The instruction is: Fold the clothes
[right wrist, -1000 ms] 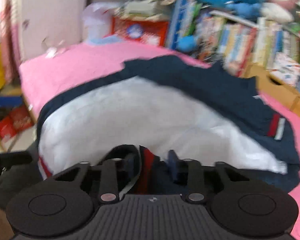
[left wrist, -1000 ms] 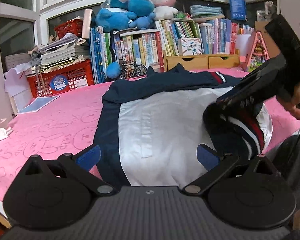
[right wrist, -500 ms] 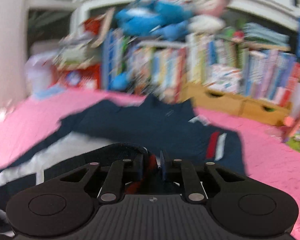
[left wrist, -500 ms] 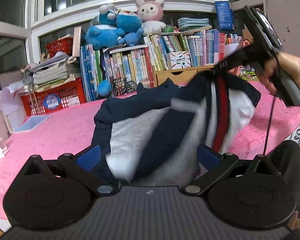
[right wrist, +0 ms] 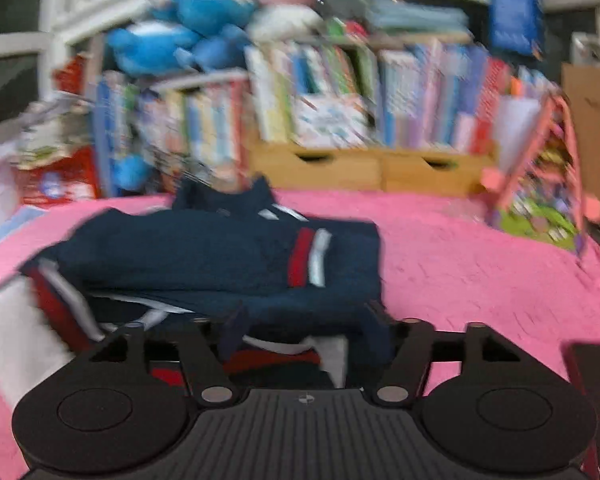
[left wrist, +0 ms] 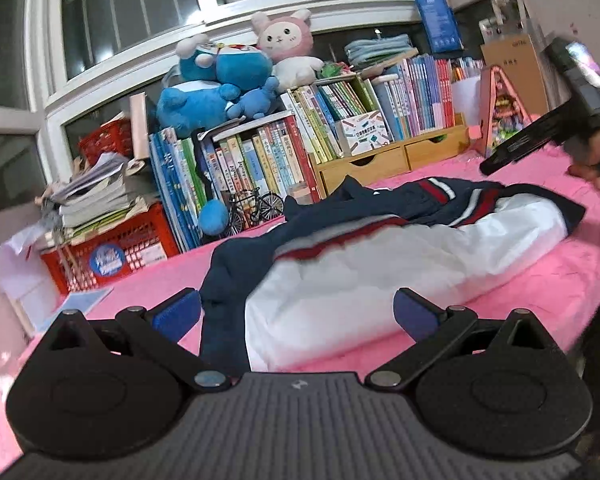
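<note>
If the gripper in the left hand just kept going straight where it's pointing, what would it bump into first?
Most likely the jacket: its white and navy cloth lies straight ahead between the left gripper's open jaws, on the pink cover. How far off is hard to tell.

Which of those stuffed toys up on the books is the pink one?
The bunny plush, sitting rightmost atop the bookshelf: pink hood with ears, white body. The toys beside it are blue.

Navy-white jacket [left wrist: 380, 264], pink cloth [left wrist: 560, 288]

Right tool [right wrist: 300, 330], jaws opening, over navy jacket [right wrist: 220, 264] on pink blanket [right wrist: 480, 264], blurred bookshelf [right wrist: 340, 96] behind.
</note>
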Tool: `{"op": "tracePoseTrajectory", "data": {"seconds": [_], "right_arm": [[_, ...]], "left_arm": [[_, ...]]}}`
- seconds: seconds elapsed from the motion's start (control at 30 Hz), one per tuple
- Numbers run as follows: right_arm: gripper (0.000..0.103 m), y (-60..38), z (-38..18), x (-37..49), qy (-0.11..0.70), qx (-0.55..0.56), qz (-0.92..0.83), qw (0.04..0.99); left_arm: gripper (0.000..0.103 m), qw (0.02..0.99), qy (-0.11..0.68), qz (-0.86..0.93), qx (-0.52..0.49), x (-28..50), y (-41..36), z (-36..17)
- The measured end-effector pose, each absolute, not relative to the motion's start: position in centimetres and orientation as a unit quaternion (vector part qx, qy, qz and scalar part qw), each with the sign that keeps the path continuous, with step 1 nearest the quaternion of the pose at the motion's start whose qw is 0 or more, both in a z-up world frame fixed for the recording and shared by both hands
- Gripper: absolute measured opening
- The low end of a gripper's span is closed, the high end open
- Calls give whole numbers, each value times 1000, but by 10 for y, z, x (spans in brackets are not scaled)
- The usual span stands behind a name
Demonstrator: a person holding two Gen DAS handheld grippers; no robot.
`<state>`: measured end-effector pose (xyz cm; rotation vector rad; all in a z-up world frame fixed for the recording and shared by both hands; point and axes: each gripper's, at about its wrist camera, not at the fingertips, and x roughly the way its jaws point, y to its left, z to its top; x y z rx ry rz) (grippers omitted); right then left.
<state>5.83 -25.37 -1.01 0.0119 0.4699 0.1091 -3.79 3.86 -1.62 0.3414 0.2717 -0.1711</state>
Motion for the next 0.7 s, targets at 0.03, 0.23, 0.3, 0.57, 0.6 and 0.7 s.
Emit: {"op": "tracePoseTrajectory", "data": {"seconds": [0.03, 0.23, 0.3, 0.57, 0.6, 0.7], "right_arm": [[76, -251, -8, 50, 217, -3, 74, 973], [95, -239, -9, 40, 223, -98, 131, 961], [95, -243, -20, 48, 251, -105, 129, 954], [23, -250, -38, 38, 262, -91, 110, 955], [24, -251, -32, 36, 240, -96, 98, 961], [26, -251, -19, 37, 197, -115, 67, 971]], "left_arm": [[103, 972, 139, -87, 170, -28, 39, -16], [103, 963, 163, -115, 179, 18, 54, -13], [103, 959, 191, -119, 170, 40, 65, -13], [58, 947, 297, -73, 103, 82, 102, -39], [58, 949, 286, -61, 122, 80, 100, -38], [53, 949, 255, 5, 186, 78, 96, -35]]}}
